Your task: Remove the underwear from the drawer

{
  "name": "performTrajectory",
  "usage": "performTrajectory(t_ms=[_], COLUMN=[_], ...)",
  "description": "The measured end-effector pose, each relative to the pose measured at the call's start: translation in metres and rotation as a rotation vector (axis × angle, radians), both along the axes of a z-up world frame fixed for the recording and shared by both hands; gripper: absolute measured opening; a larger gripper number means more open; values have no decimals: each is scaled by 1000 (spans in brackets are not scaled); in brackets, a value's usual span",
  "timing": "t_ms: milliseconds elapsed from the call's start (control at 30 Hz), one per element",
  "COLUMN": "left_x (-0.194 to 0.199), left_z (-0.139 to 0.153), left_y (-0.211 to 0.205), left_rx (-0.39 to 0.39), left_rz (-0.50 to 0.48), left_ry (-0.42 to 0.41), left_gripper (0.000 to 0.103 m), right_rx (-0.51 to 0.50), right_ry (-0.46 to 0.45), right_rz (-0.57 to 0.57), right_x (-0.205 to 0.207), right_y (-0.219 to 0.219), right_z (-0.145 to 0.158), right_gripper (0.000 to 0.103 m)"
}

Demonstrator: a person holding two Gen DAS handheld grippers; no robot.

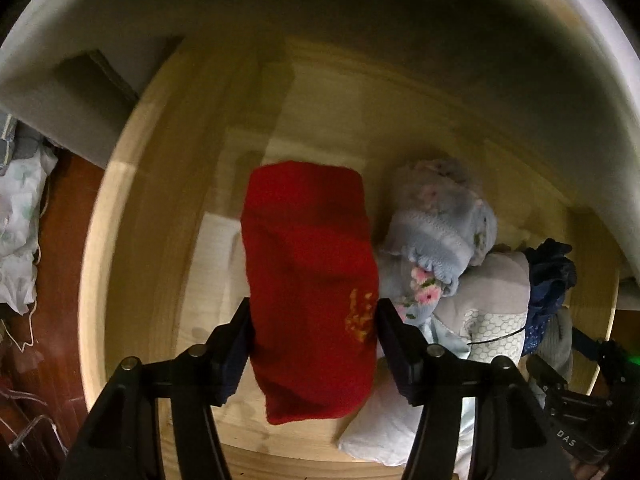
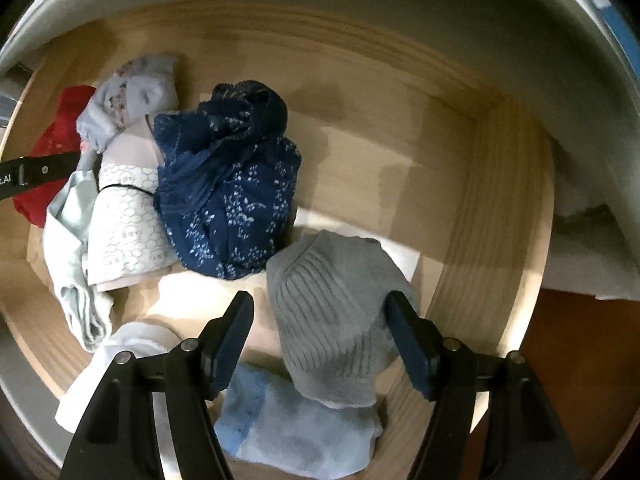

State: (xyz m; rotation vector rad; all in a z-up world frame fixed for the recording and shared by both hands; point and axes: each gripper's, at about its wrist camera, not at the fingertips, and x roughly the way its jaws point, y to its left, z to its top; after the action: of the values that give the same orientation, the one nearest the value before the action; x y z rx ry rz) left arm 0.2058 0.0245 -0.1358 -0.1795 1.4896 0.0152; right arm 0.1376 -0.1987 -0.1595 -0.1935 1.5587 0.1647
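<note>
Your left gripper (image 1: pixel 313 312) has its 2 fingers (image 1: pixel 236 344) pressed against either side of a red knitted piece (image 1: pixel 308 292), which fills the gap between them and carries a small yellow pattern near the right finger. The red piece looks lifted a little above the drawer (image 1: pixel 132 216) floor, its lower end hanging toward the front edge, though how far it clears the wood is hard to tell.

Just right of it lies a rolled light blue floral piece (image 1: pixel 440 224), touching a pale folded piece with a honeycomb print (image 1: pixel 492 320). Past that sits a navy lace bundle (image 1: pixel 548 280), and a white piece (image 1: pixel 384 432) lies under your right-hand finger.

Your right gripper (image 2: pixel 320 316) is spread wide, its fingers (image 2: pixel 232 340) hovering on both sides of a grey ribbed piece (image 2: pixel 336 320) without clearly pressing on it; the right finger is at its edge, the left one stands apart. The grey piece rests partly on a light blue piece (image 2: pixel 296 428) at the drawer front. Behind it the navy lace bundle (image 2: pixel 228 184) lies beside the honeycomb print piece (image 2: pixel 124 220), with a pale green piece (image 2: pixel 76 264) on the far side.

The drawer's wooden wall (image 2: pixel 492 216) curves around the right of the heap.
</note>
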Motion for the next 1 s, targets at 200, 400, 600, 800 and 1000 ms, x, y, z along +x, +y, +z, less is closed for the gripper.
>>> performTrajectory(t_ms=[200,400,600,800,1000], left_x=[1,-2,-9,-14,-19], left_z=[-5,-5,-9,-10,-9], left_y=[9,7,4,8,13], left_rx=[-33,-26,-19,-8,-15], left_rz=[-5,-34,-72,-91,-74], left_ry=[18,49,76,72,66], left_gripper=[57,46,45,45,45], right_rx=[-21,-16,55,30,-11], right_ry=[1,22,72,37,13], right_rz=[21,33,-26,-17,28], right_x=[2,0,-9,-5,7], right_y=[2,2,-5,-9,3], right_z=[-3,-2,4,20,25], right_gripper=[73,70,68,68,76])
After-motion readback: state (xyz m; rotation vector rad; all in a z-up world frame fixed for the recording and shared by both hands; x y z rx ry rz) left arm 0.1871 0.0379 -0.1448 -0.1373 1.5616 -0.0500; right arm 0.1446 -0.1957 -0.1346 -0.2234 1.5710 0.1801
